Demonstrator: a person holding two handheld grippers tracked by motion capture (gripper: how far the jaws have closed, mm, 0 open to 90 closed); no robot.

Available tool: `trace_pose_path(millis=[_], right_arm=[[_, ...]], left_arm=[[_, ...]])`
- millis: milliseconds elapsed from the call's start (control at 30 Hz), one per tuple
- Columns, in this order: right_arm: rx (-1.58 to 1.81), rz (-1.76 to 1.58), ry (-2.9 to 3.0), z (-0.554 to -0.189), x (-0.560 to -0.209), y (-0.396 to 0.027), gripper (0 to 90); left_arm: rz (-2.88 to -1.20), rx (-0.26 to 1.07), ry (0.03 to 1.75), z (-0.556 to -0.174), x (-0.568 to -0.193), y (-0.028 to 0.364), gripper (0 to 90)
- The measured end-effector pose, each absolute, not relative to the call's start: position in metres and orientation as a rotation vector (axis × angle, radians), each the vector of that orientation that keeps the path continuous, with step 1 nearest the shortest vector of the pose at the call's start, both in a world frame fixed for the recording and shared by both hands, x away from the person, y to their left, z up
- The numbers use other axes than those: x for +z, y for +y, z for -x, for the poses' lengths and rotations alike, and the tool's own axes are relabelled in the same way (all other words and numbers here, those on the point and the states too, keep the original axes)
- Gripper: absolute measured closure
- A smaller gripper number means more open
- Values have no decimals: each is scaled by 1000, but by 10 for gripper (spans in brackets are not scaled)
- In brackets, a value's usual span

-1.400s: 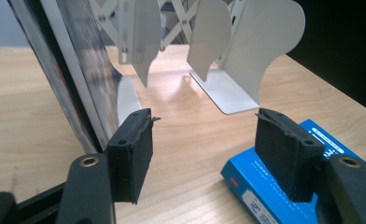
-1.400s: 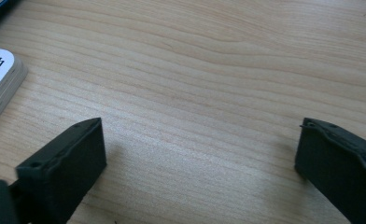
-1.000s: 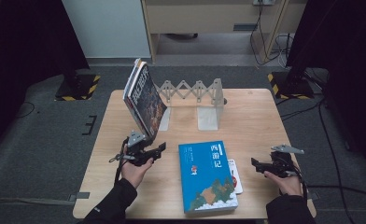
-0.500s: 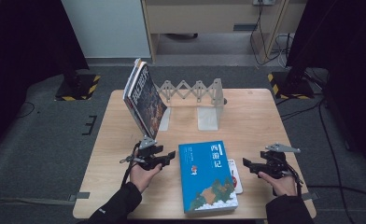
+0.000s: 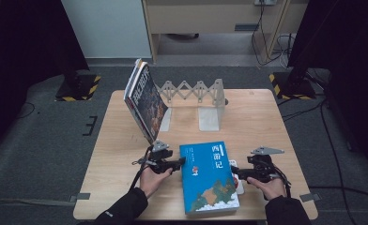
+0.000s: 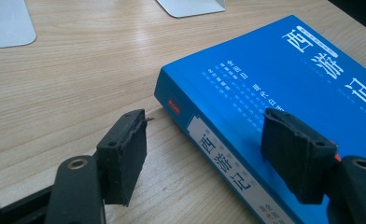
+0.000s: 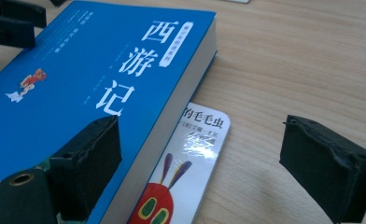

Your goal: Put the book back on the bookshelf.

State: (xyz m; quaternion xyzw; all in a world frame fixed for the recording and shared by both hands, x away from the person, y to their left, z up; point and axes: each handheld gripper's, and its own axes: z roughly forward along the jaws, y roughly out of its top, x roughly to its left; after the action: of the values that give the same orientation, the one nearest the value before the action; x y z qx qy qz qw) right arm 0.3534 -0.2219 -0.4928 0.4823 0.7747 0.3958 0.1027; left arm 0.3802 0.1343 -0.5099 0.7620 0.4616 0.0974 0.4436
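Note:
A thick blue book (image 5: 208, 176) with white Chinese title lies flat near the table's front edge. Under its right side a thin white picture book (image 5: 238, 180) sticks out. My left gripper (image 5: 180, 162) is at the blue book's (image 6: 288, 84) left edge; its jaws have just been opening and stand open (image 6: 204, 149), one over the wood, one above the cover, the spine between them untouched. My right gripper (image 5: 236, 176) is at the right edge, open (image 7: 204, 163), one jaw above the blue book (image 7: 78, 84), the other over the table, the picture book (image 7: 190, 158) below the gap.
Several books (image 5: 144, 101) lean tilted at the back left against a grey folding book rack (image 5: 196, 91) with metal end plates (image 5: 209, 117). The wooden table (image 5: 266, 122) has bare room at right and left. The front edge is close behind both hands.
Both hands have moved inward to the blue book: the left gripper to the right and lower, the right gripper to the left. The books have not moved.

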Motion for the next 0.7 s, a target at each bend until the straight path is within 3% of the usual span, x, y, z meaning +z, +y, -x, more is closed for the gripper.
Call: trace_pose_path(millis=[133, 700], right_arm=[[1160, -1422, 2305, -352, -496, -215, 120], [1166, -1380, 2362, -353, -505, -194, 89]], left_arm=[[-1867, 211, 1150, -382, -514, 133, 251], [-1725, 127, 1078, -385, -538, 122, 192]])
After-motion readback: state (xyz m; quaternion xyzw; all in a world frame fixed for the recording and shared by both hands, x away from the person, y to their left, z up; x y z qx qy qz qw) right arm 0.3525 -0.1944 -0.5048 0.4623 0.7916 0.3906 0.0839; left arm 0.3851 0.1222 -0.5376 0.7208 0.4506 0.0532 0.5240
